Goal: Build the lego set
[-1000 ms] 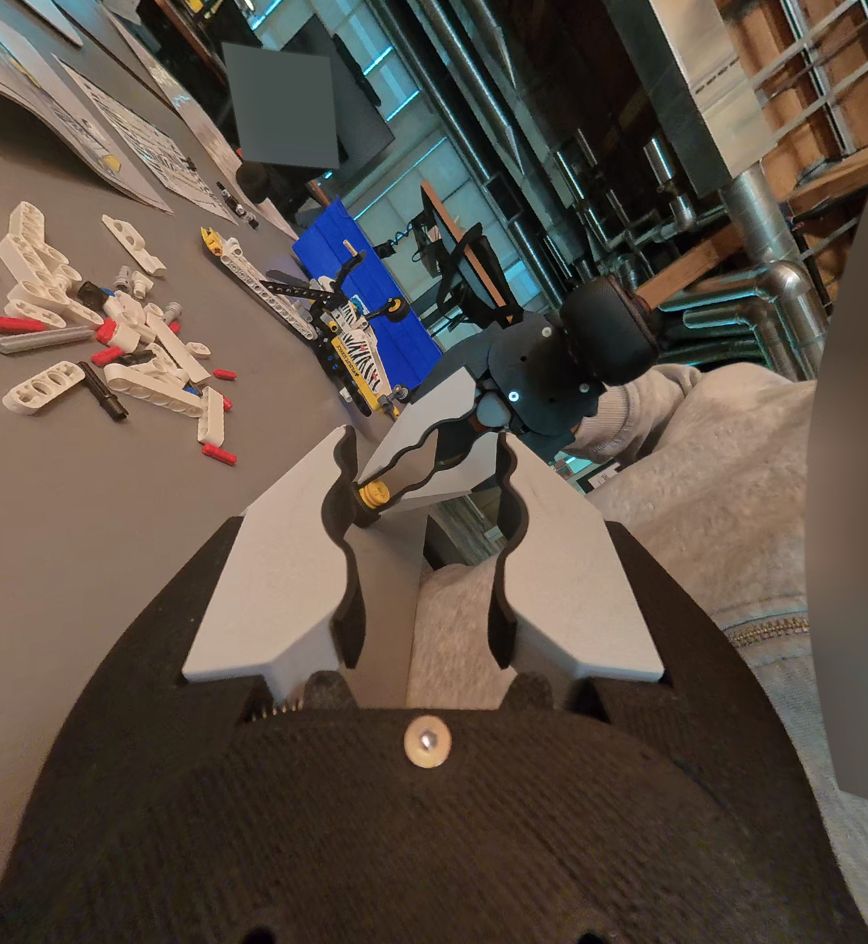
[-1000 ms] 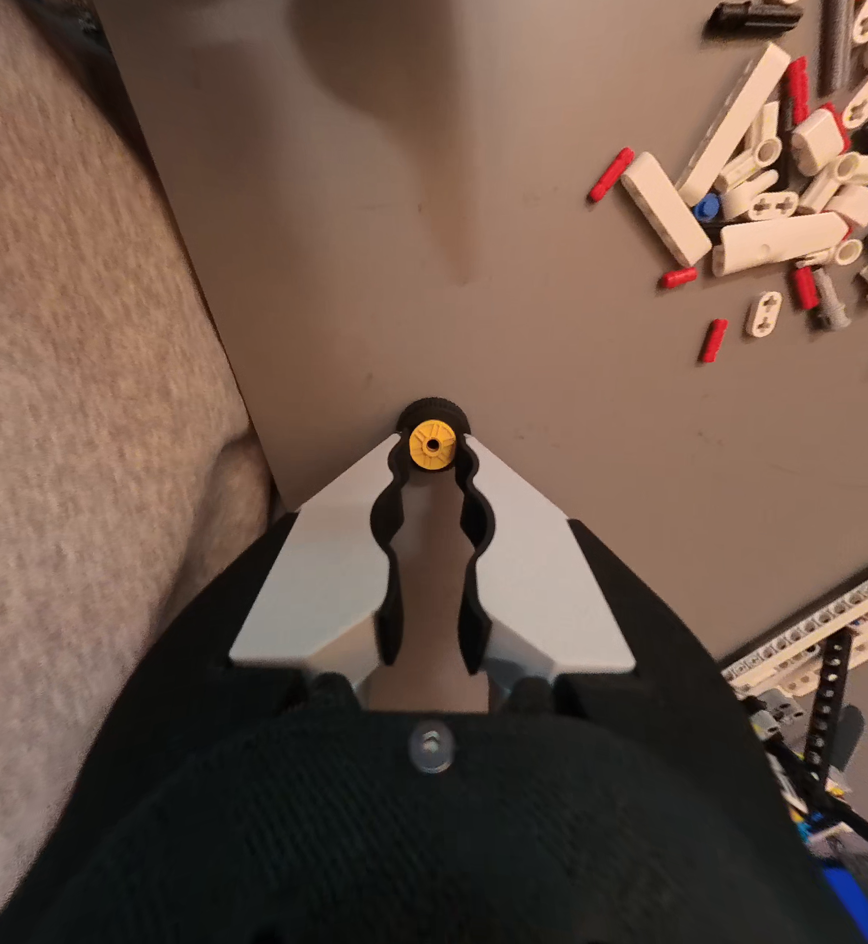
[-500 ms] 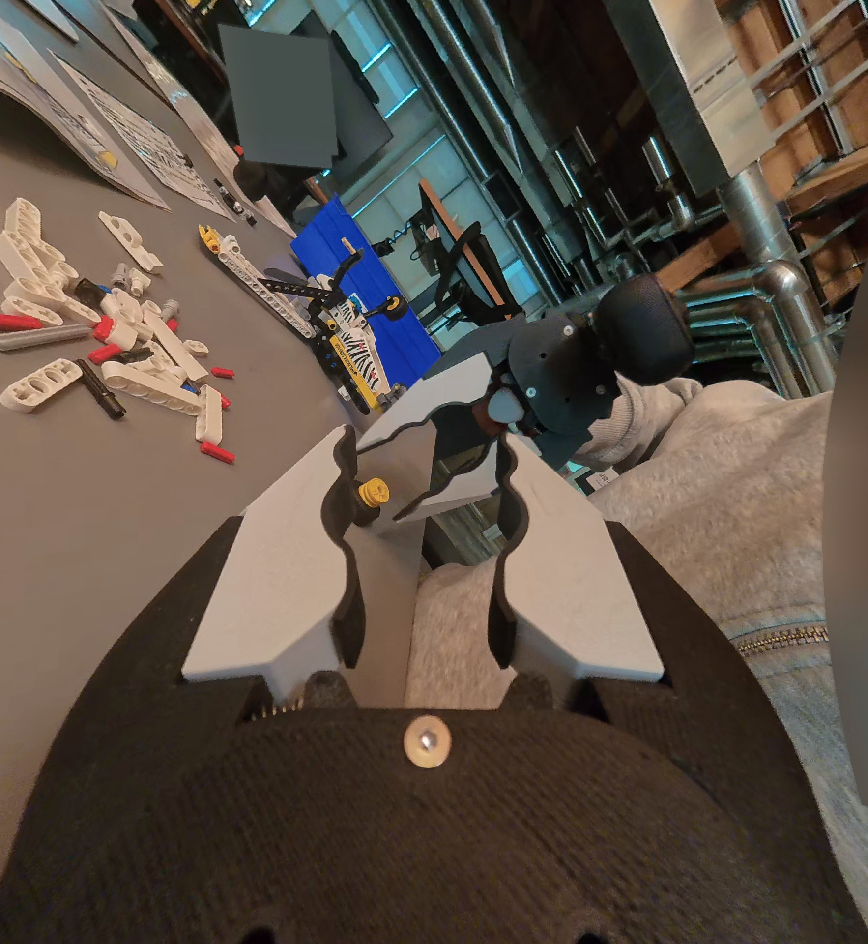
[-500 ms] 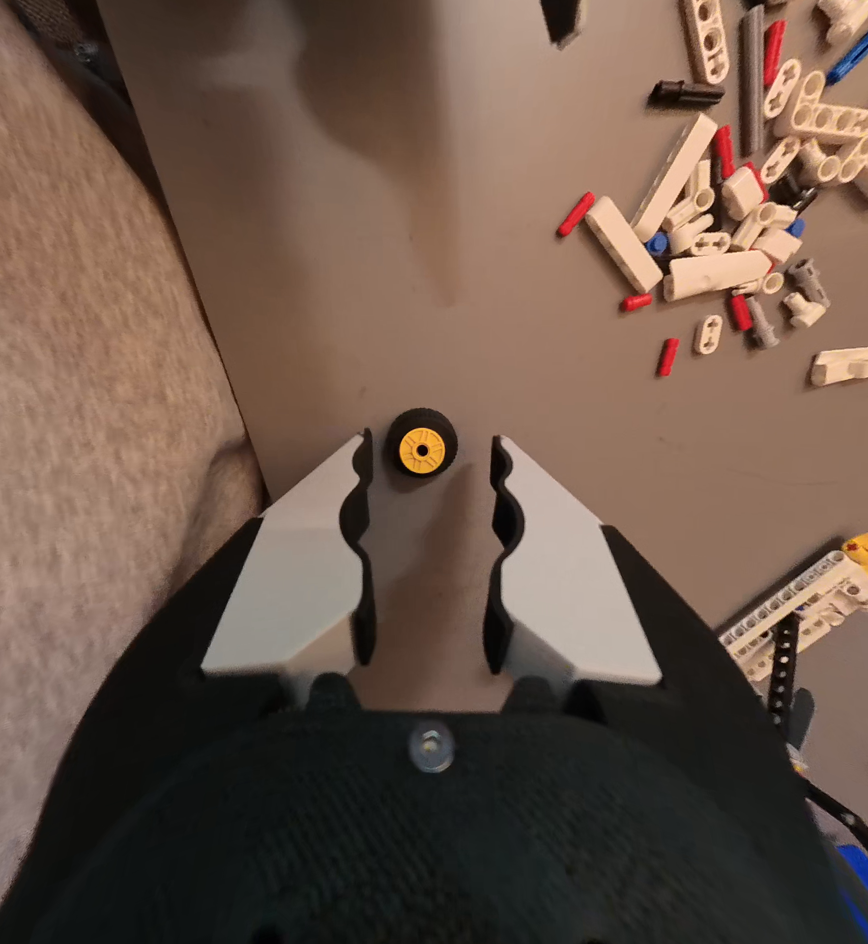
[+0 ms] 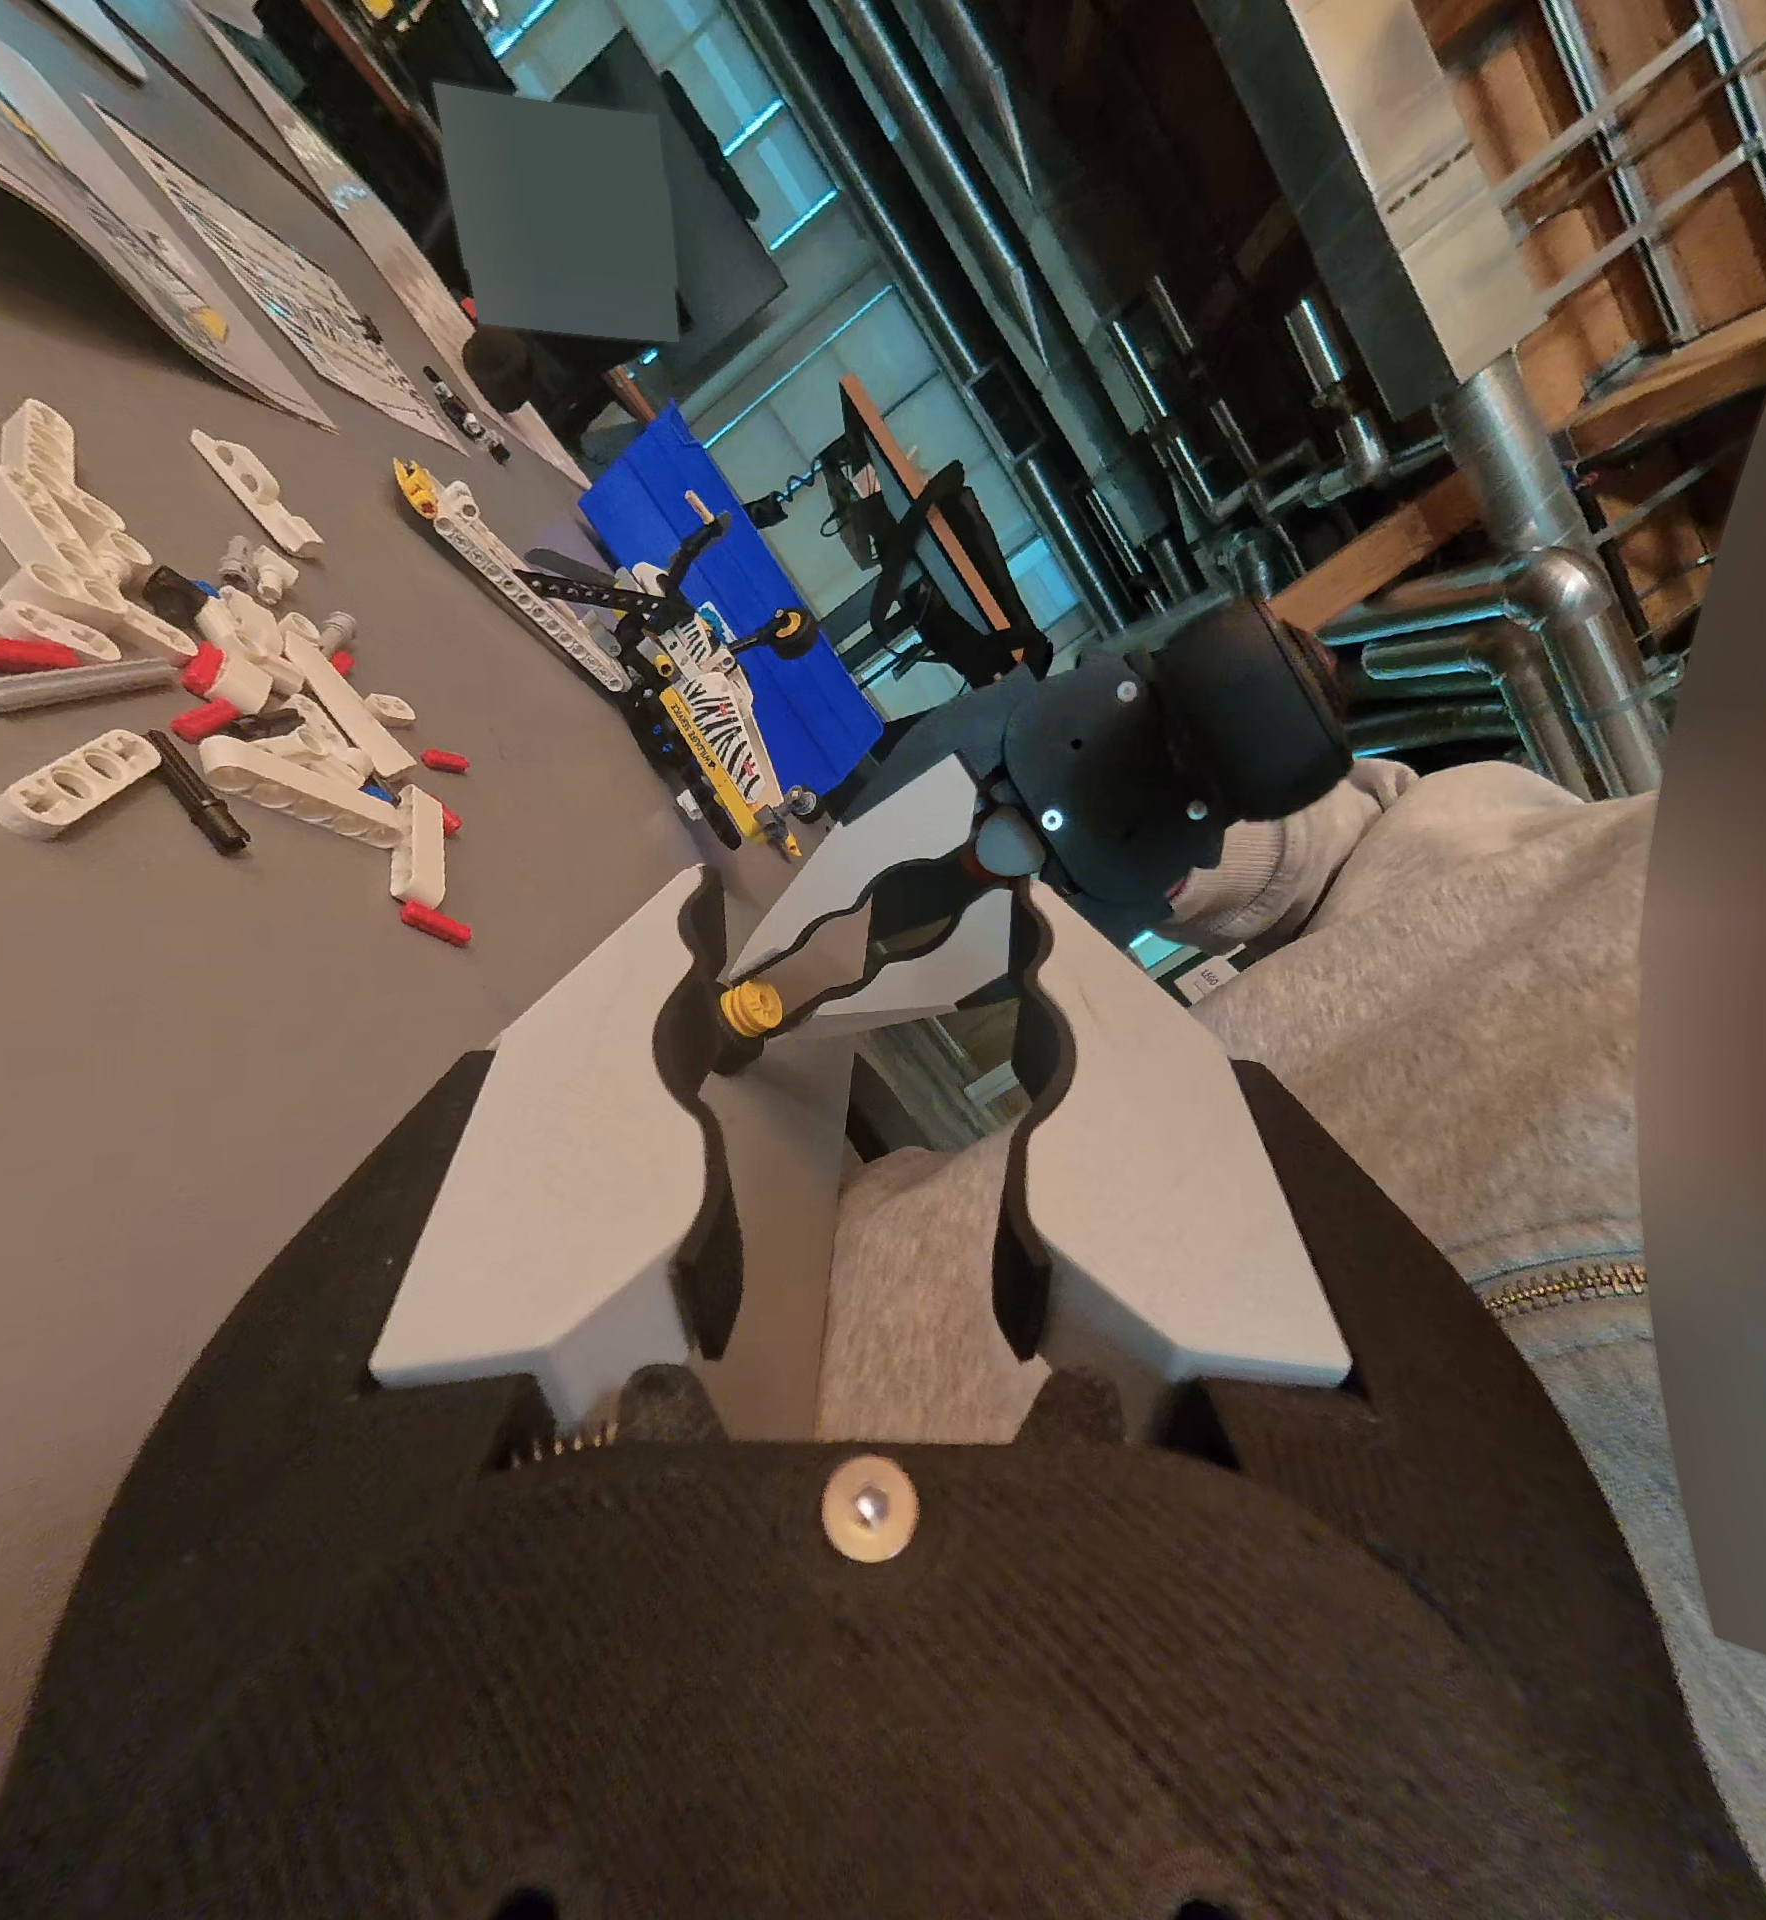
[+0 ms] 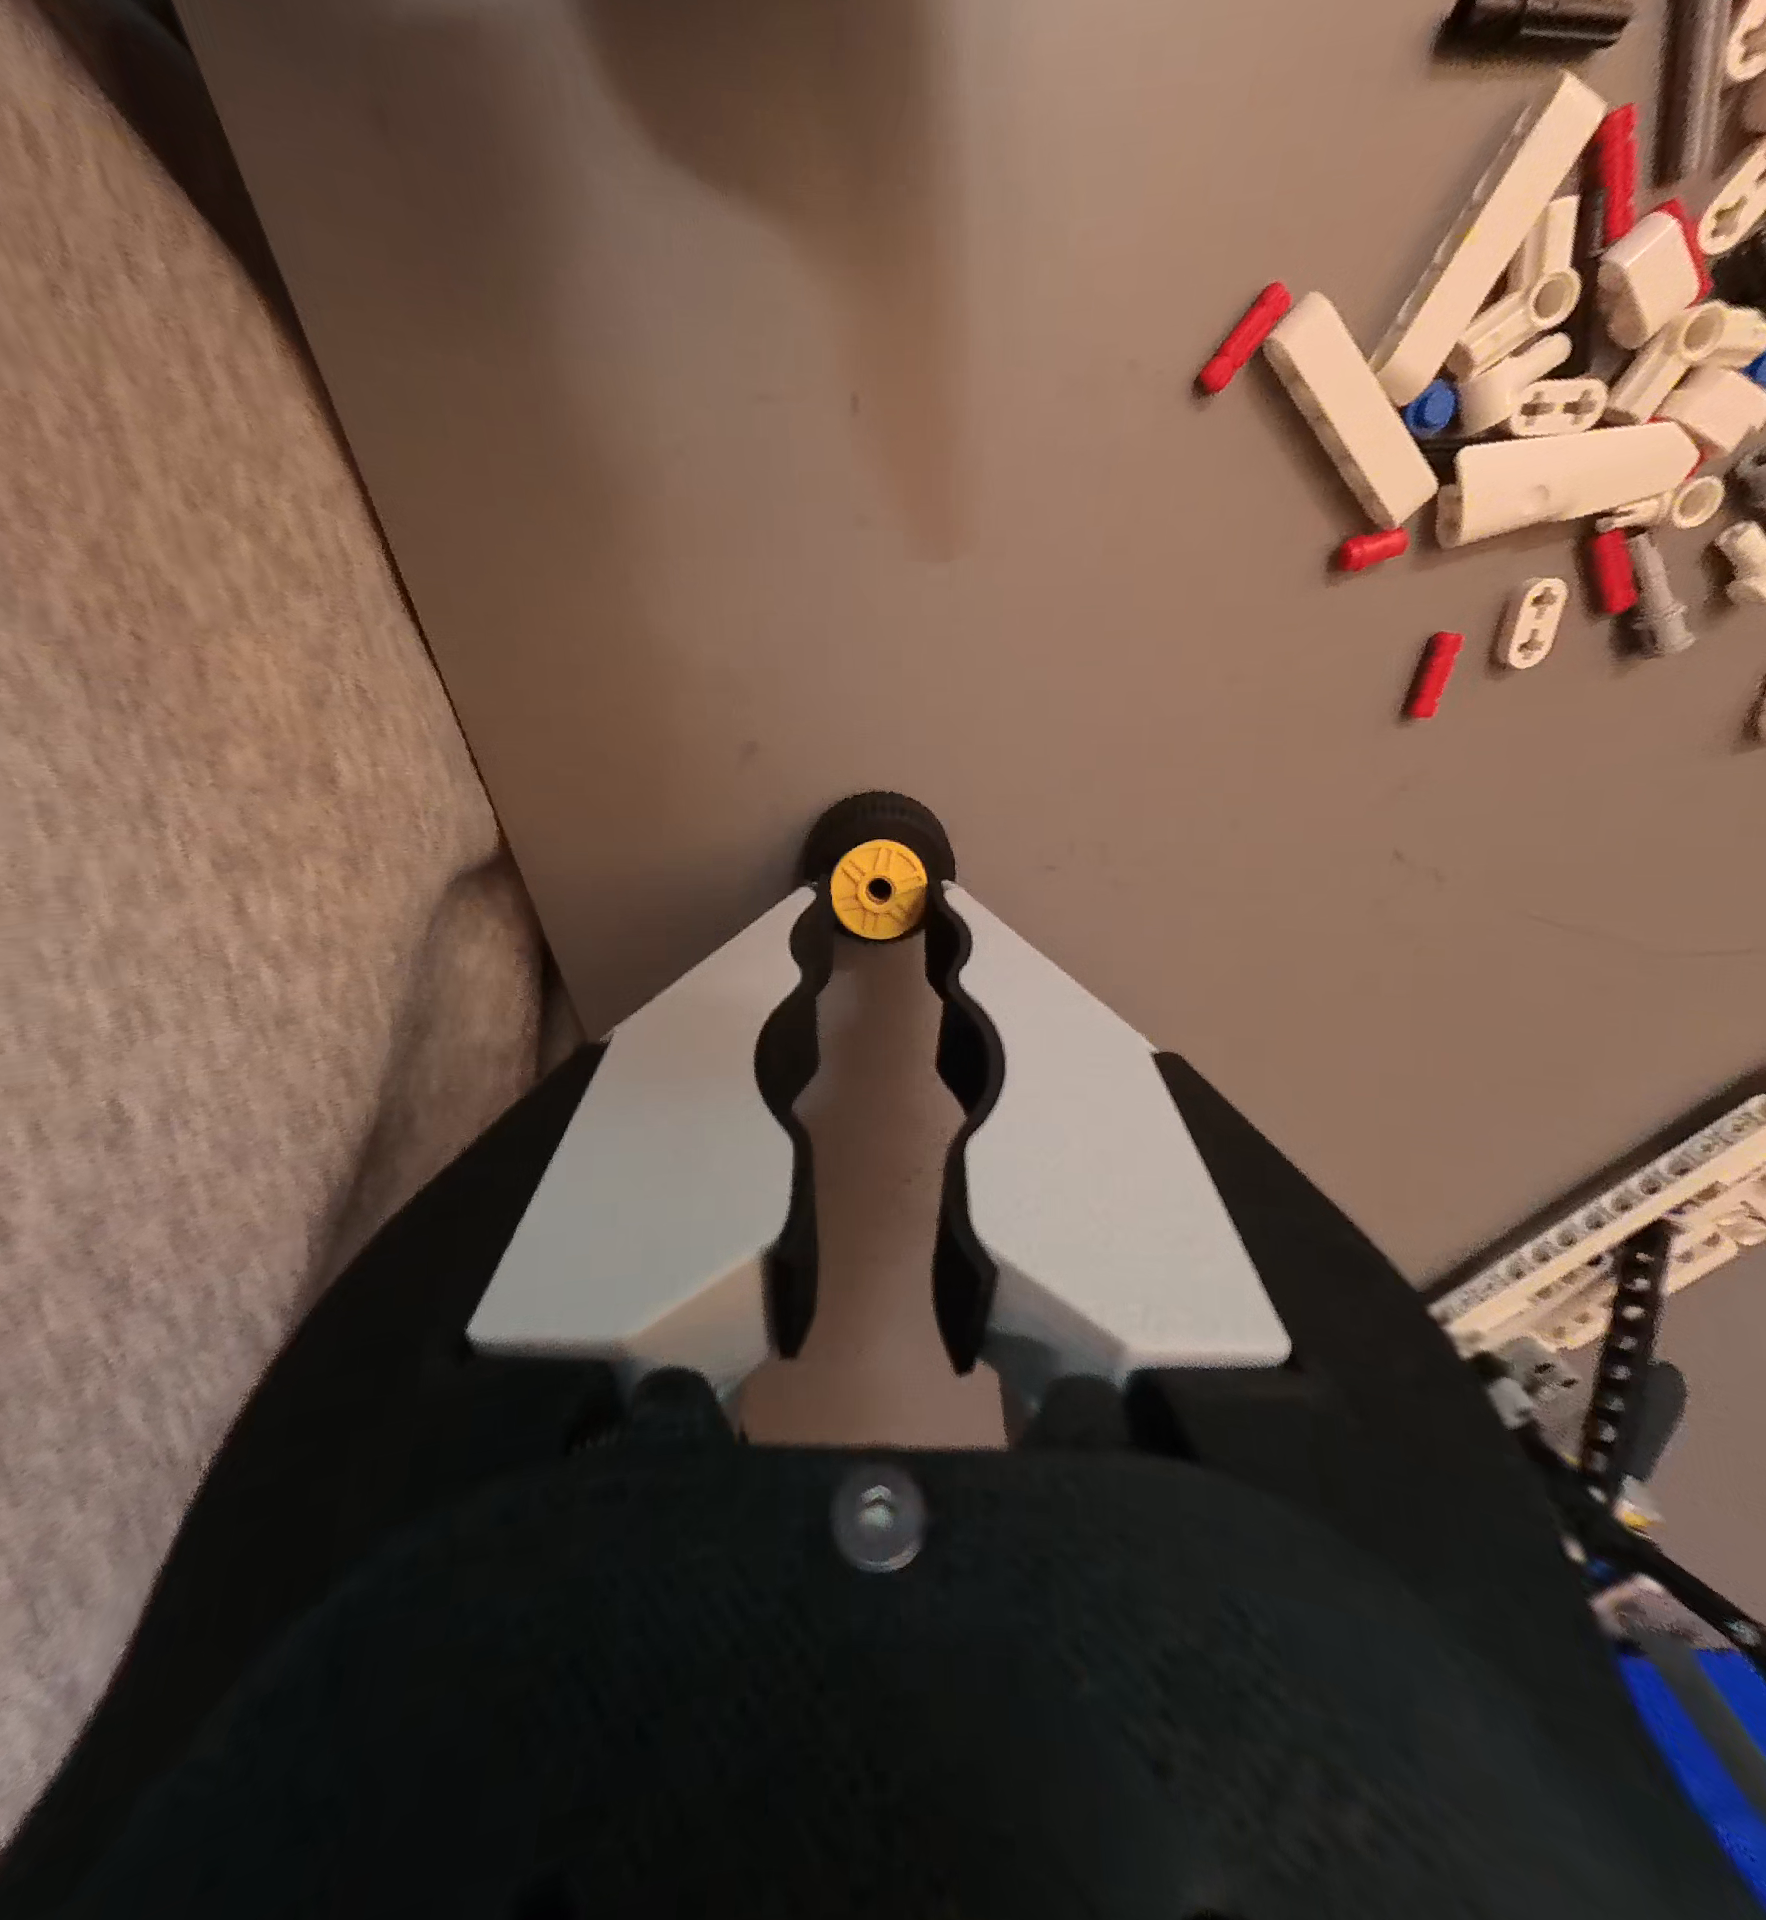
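yellow hub, black tyre, grey tabletop
small round wheel (image 6: pixel 877 878); loose white, red, blue and grey plastic pieces (image 6: pixel 1544 416); zebra-striped yellow half-built model (image 5: pixel 707 717).

left tongs (image 5: pixel 863 997): spread wide; right tongs (image 6: pixel 877 902): clamped, tips down

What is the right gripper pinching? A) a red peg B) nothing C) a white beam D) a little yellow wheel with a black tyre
D: the right gripper has its fingertips closed on the little yellow wheel, right near the table's edge.
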The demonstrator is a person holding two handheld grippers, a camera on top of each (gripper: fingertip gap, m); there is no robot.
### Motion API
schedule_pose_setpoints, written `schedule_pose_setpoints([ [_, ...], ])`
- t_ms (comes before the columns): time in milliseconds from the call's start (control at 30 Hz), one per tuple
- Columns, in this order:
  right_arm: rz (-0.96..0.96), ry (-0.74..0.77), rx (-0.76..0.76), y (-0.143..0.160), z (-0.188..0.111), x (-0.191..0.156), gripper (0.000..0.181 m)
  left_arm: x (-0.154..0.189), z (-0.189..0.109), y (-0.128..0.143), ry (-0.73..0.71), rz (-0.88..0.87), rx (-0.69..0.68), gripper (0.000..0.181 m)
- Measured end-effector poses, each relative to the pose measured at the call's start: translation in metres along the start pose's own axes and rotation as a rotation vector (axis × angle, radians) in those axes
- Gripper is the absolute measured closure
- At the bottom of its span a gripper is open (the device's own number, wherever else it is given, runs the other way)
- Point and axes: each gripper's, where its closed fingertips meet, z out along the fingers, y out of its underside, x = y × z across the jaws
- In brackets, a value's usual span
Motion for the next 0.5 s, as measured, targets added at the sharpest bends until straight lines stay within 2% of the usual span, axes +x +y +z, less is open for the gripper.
schedule_pose_setpoints([
  [200,0.195,-0.065,0.227,-0.0010,0.0010,-0.0003,0.165,0.0005,-0.0005,-0.0003,0.008,-0.006,0.003,0.128],
  [367,0.200,-0.038,0.297,-0.0007,0.0020,0.0000,0.165,0.0008,-0.0010,-0.0004,0.009,-0.006,0.004,0.128],
  [500,0.148,-0.016,0.295,-0.0003,0.0030,-0.0001,0.165,0.0006,-0.0010,-0.0001,0.008,-0.006,0.002,0.127],
])
